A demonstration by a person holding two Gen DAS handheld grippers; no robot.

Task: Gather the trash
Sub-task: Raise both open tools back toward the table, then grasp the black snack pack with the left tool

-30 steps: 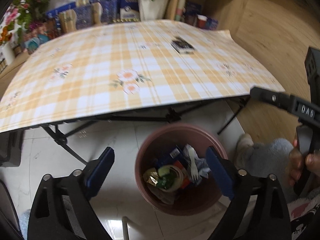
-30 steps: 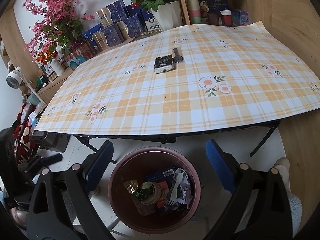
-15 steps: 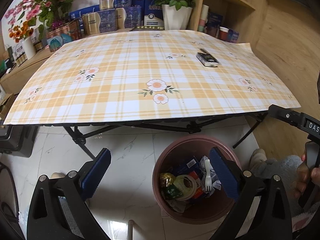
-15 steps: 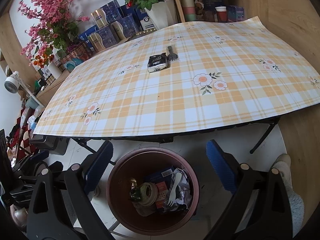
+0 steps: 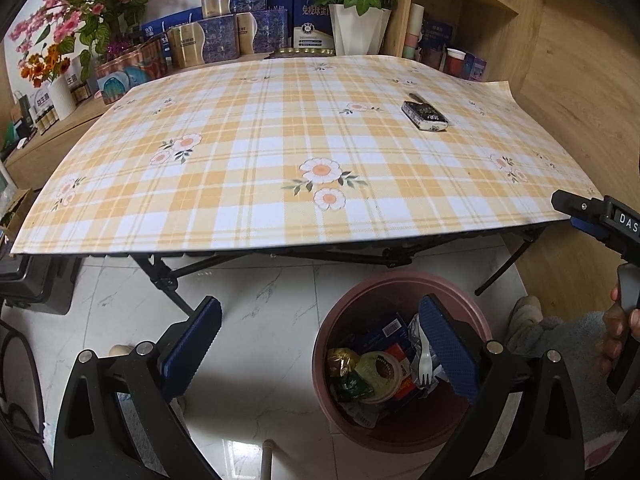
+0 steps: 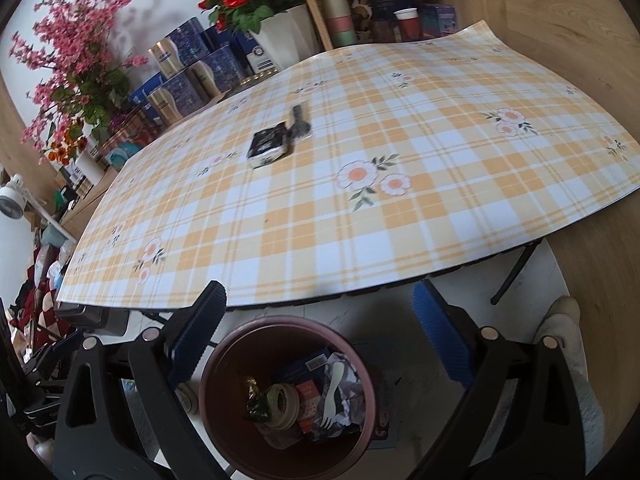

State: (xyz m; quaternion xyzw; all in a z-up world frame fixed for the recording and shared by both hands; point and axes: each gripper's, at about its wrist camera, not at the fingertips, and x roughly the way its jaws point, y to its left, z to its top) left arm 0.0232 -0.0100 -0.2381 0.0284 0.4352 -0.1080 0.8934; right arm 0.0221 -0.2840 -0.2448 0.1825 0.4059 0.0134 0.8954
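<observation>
I see both my left gripper (image 5: 320, 348) and right gripper (image 6: 320, 332) spread wide, empty, above the round brown plastic bin (image 6: 224, 432); beyond it, a black wrapper (image 6: 267, 147) lies on the plaid tablecloth (image 6: 400, 240).

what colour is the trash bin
Dusty pink-brown bin; shows best in the right wrist view.

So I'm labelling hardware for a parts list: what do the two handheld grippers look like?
Both match. The left gripper and right gripper each have two black plastic arms with round silver fasteners, ending in blue ribbed pads. In the left wrist view the right gripper's black body carries a white-lettered label starting "DAS", and a grey fuzzy sleeve shows beside it.
</observation>
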